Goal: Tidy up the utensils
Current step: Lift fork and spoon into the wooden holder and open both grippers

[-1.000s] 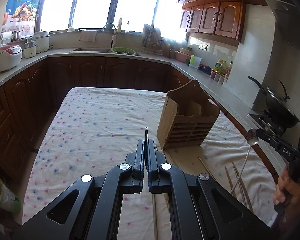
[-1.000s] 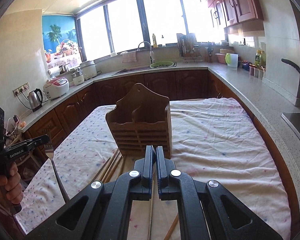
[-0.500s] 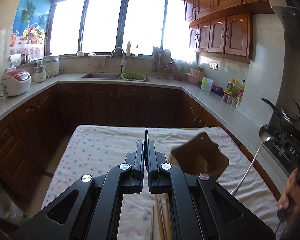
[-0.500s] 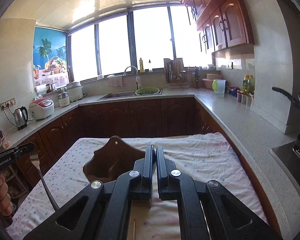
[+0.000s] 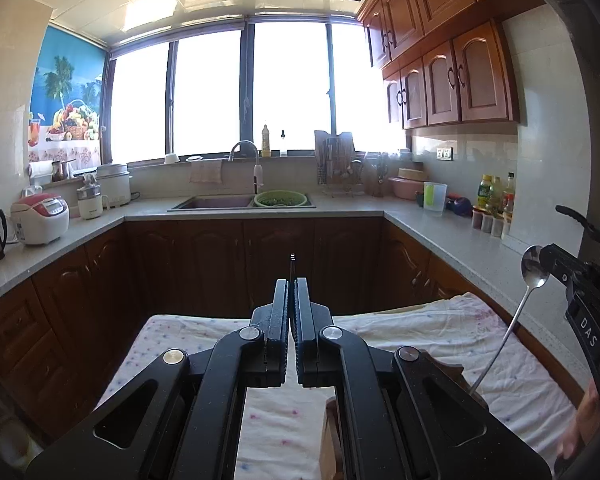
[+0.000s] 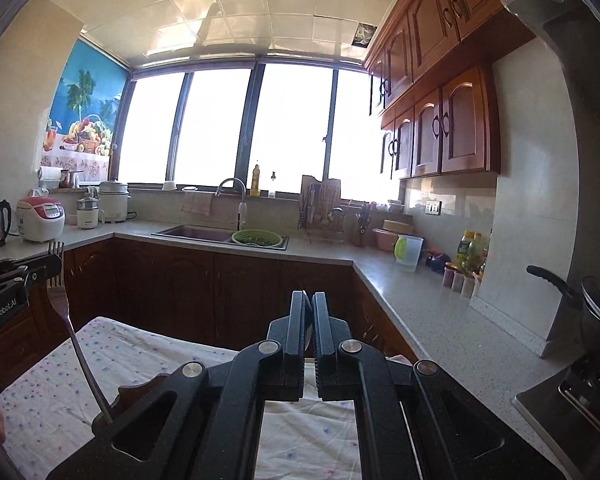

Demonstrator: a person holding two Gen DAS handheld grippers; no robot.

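Note:
My left gripper (image 5: 292, 292) is shut on a metal fork; only its thin edge (image 5: 292, 264) shows above the fingers there. In the right wrist view the fork (image 6: 70, 324) hangs tines up from the left gripper (image 6: 40, 270), handle pointing down to the wooden utensil holder (image 6: 140, 394). My right gripper (image 6: 310, 312) is shut on a metal spoon, whose bowl edge (image 6: 309, 314) shows between the fingers. In the left wrist view the spoon (image 5: 512, 320) hangs bowl up from the right gripper (image 5: 548, 260), handle reaching down to the holder (image 5: 330, 436), which is mostly hidden.
A table with a spotted white cloth (image 5: 440, 332) lies below both grippers. Brown cabinets and a grey counter (image 5: 460, 240) surround it, with a sink (image 5: 220, 202), a green bowl (image 5: 282, 199), a rice cooker (image 5: 40, 218) and bottles (image 5: 494, 208). A wok (image 6: 596, 300) stands at right.
Both grippers have tilted upward, so the views rose from the table to the windows. The holder slid to the bottom of both views. Fork and spoon stay gripped.

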